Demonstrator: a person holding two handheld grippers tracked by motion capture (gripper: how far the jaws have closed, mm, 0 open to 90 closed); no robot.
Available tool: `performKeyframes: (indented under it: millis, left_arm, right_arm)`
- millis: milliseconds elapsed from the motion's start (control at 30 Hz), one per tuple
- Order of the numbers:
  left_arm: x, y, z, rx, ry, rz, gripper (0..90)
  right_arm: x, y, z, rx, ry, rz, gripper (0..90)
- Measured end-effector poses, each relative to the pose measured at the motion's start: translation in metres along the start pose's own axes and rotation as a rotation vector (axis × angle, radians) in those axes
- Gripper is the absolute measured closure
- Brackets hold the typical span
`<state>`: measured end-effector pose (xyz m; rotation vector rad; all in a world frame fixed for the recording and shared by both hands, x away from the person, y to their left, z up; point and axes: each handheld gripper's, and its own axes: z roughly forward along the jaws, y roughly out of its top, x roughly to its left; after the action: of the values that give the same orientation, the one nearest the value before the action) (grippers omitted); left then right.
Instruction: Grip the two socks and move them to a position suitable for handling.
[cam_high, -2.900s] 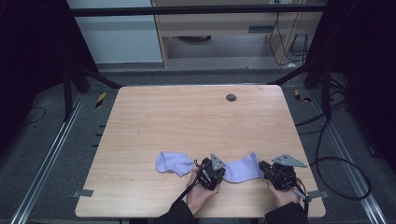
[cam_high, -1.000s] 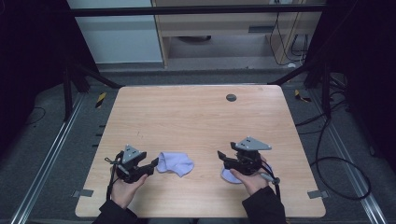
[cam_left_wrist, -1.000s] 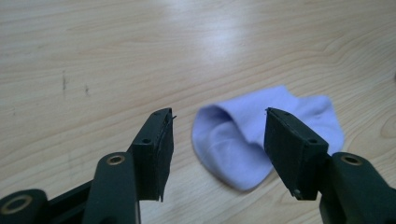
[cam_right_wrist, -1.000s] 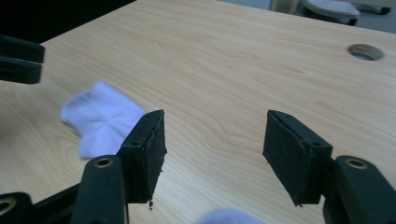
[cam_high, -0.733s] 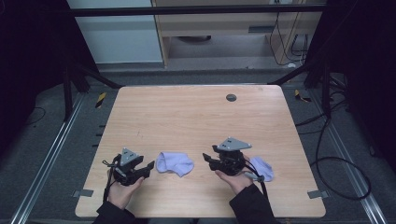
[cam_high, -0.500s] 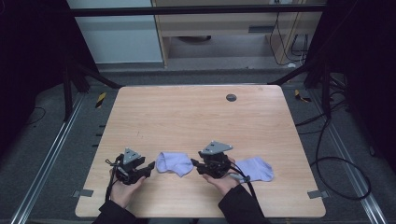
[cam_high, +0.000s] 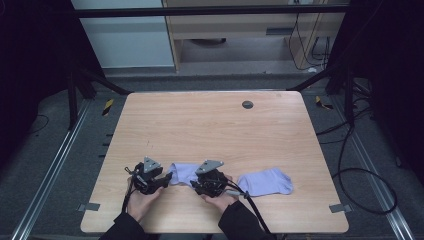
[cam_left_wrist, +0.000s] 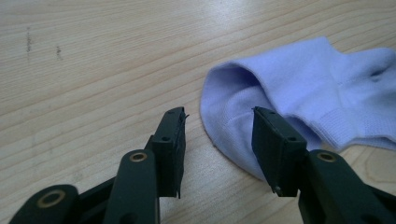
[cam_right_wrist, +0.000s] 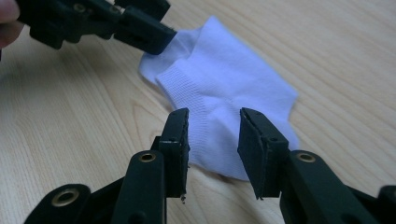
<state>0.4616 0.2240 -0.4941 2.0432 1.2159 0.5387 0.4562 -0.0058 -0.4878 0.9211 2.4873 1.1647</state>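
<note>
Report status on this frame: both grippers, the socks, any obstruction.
Left gripper open at one end of the lavender sock; right gripper open at its other end. Second lavender sock lies apart, to the right. No obstruction on the wooden table.

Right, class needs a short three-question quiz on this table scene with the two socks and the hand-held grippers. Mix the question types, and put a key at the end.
1. True or false: the left hand-held gripper is shut on the near sock.
2. How many socks lie on the table?
3. The right hand-held gripper sits: A) between the two socks, B) right of the far sock, C) by the round hole.

Key: 1 false, its jaws are open at the sock's edge; 2 two; 3 A.
</note>
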Motion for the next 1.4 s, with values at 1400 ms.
performKeyframes:
  millis: [1400]
  left_arm:
    - [-0.004, 0.005, -0.001, 0.03, -0.097, 0.007, 86.5]
  right_arm:
    - [-0.01, 0.028, -0.014, -0.172, -0.05, 0.162, 82.7]
